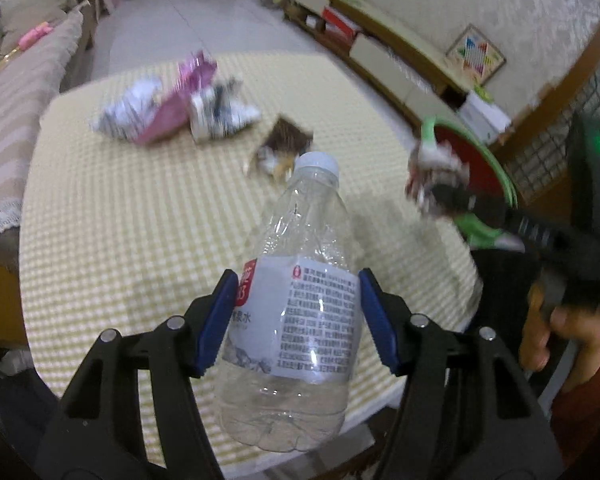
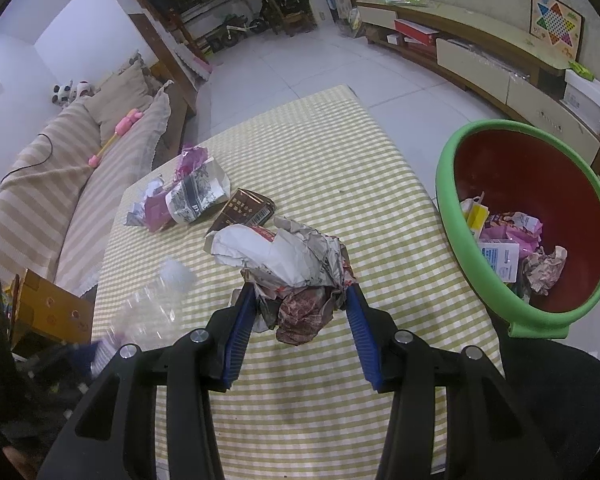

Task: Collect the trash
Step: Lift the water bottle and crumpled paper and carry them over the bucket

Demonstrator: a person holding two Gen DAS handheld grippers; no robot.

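An empty clear plastic bottle (image 1: 296, 320) with a white cap and label is lifted above the yellow-checked table (image 1: 140, 220), and my left gripper (image 1: 298, 276) is shut on its labelled middle. In the right wrist view the bottle (image 2: 152, 308) shows as a blur at the left. A crumpled wad of paper (image 2: 292, 256) is held above the table, with my right gripper (image 2: 299, 290) shut on it. In the left wrist view that wad (image 1: 436, 176) hangs near the green-rimmed red bin (image 1: 500, 172).
A pink wrapper (image 2: 156, 208), a patterned paper bag (image 2: 198, 196) and a brown box (image 2: 244, 210) lie on the far left of the table. The bin (image 2: 444, 184) stands off the table's right edge and holds several scraps. A striped sofa (image 2: 60, 184) runs along the left.
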